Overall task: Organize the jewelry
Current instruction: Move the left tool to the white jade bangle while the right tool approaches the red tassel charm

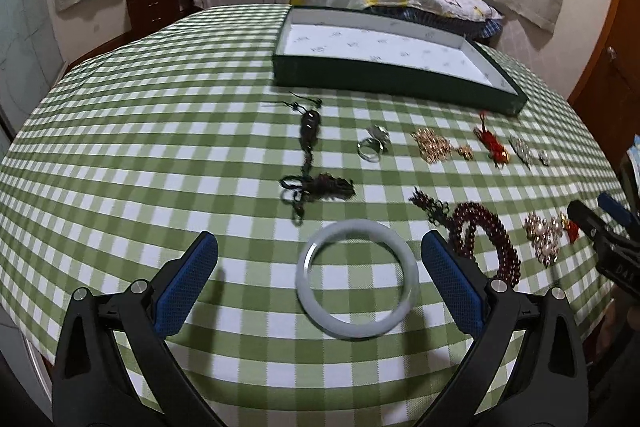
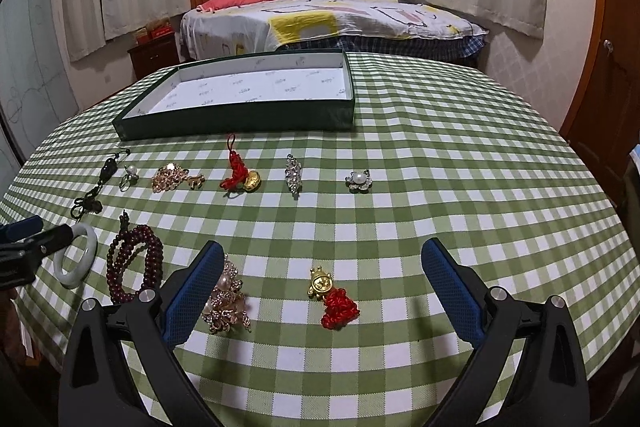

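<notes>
A pale jade bangle [image 1: 357, 279] lies flat on the checked tablecloth between the spread fingers of my left gripper [image 1: 318, 277], which is open just above it. My right gripper [image 2: 322, 285] is open over a gold charm with a red knot [image 2: 334, 293]; a pearl brooch [image 2: 225, 297] lies by its left finger. A dark red bead bracelet [image 1: 486, 241] lies right of the bangle. The empty green tray [image 1: 472, 89] with a white lining stands at the back. The bangle also shows in the right wrist view [image 2: 76, 257].
More jewelry lies in a row before the tray: a dark tasselled pendant [image 1: 310, 155], a silver ring [image 1: 372, 145], a gold brooch [image 2: 170, 178], a red knot charm [image 2: 240, 175], a crystal brooch [image 2: 293, 173], a pearl flower [image 2: 359, 181]. A bed stands behind the table.
</notes>
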Demonstrator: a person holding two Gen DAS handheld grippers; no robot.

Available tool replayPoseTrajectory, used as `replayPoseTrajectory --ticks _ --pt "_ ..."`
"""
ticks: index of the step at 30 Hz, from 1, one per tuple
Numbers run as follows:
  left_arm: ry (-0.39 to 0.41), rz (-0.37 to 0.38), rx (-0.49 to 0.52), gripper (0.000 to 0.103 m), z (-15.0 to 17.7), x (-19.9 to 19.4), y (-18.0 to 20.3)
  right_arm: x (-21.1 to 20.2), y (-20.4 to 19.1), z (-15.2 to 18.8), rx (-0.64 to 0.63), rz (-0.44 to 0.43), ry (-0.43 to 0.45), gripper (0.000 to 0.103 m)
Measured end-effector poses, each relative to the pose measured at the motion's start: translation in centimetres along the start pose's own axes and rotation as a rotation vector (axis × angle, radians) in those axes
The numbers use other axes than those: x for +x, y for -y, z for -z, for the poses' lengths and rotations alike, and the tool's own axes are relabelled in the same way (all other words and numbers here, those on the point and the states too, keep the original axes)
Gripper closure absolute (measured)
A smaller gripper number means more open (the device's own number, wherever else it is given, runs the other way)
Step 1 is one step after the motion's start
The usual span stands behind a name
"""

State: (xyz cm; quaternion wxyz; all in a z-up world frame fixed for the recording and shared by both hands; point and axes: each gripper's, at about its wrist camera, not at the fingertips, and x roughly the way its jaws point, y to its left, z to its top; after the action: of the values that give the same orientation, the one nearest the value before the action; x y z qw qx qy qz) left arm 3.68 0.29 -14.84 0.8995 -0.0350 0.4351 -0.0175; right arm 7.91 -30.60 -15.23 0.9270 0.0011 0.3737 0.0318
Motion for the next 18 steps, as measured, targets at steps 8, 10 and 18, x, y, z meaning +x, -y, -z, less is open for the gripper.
replayPoseTrajectory --ticks 8,10,18 --pt "-0.045 0.020 0.005 0.013 0.4 1.0 0.4 -0.1 -0.3 0.1 -0.022 -0.002 0.012 0.008" --pt "-0.049 0.022 0.010 0.013 0.4 1.0 0.6 -0.1 -0.2 0.1 -0.022 -0.003 0.012 0.008" --pt "-0.052 0.011 0.031 0.013 0.8 1.4 1.2 -0.1 -0.3 0.1 -0.021 -0.008 0.006 0.008"
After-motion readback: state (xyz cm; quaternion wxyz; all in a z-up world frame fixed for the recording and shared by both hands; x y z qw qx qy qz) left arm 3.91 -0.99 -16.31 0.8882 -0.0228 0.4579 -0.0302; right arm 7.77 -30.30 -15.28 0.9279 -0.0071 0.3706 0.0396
